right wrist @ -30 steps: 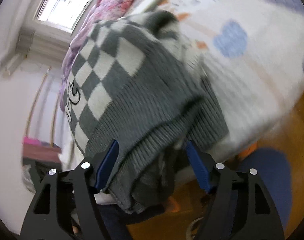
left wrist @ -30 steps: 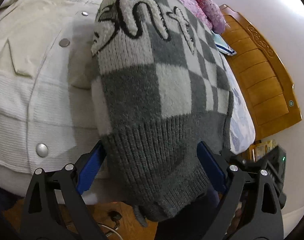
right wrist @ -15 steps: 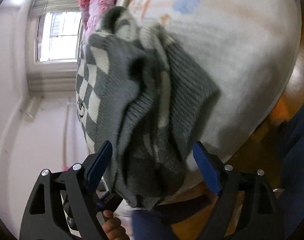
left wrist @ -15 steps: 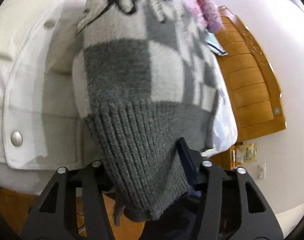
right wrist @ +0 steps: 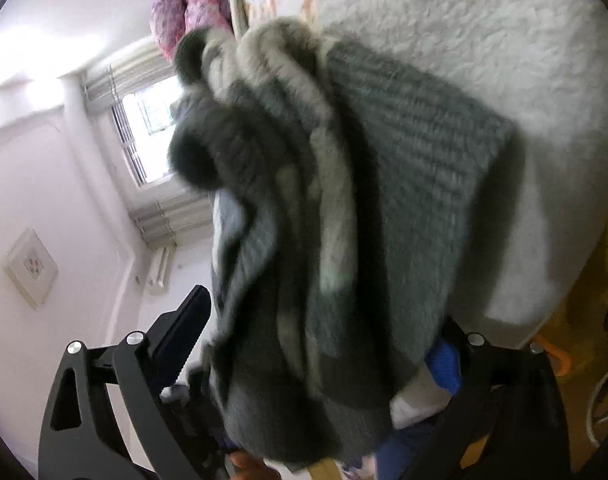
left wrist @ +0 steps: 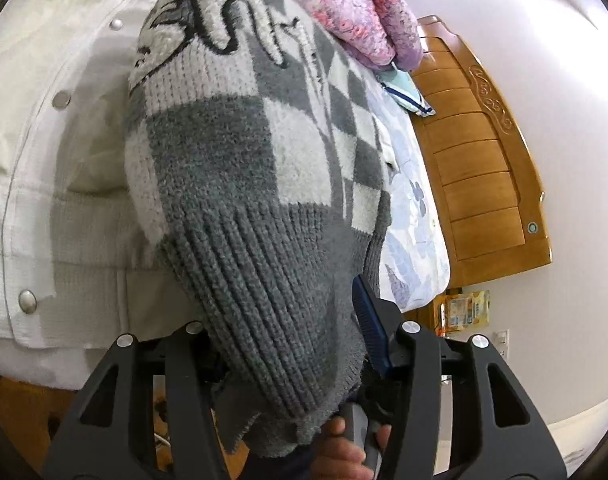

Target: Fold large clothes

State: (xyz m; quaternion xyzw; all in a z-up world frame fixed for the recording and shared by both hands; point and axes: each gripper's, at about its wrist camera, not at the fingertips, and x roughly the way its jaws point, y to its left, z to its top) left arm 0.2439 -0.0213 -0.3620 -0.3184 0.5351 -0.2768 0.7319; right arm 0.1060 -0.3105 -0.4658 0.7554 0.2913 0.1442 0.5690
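The gray and white checkered sweater (left wrist: 239, 184) lies long-ways on the bed (left wrist: 416, 240), running straight away from both grippers toward the pink blanket (left wrist: 356, 12), next to a white jacket (left wrist: 43, 128). Its ribbed hem hangs off the bed's near edge. The left gripper (left wrist: 291, 344) is squeezed shut on that hem. The right gripper (right wrist: 324, 344) has bunched hem between its jaws, wider apart; I cannot tell if it pinches.

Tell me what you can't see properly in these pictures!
- Left hand-held gripper: left wrist view, sweater covers its left pad.
- Right hand-held gripper: right wrist view, bunched sweater hides its grip.
- Sweater folds: blurred, right wrist view.
- Jacket: cut off by the edge, left wrist view.
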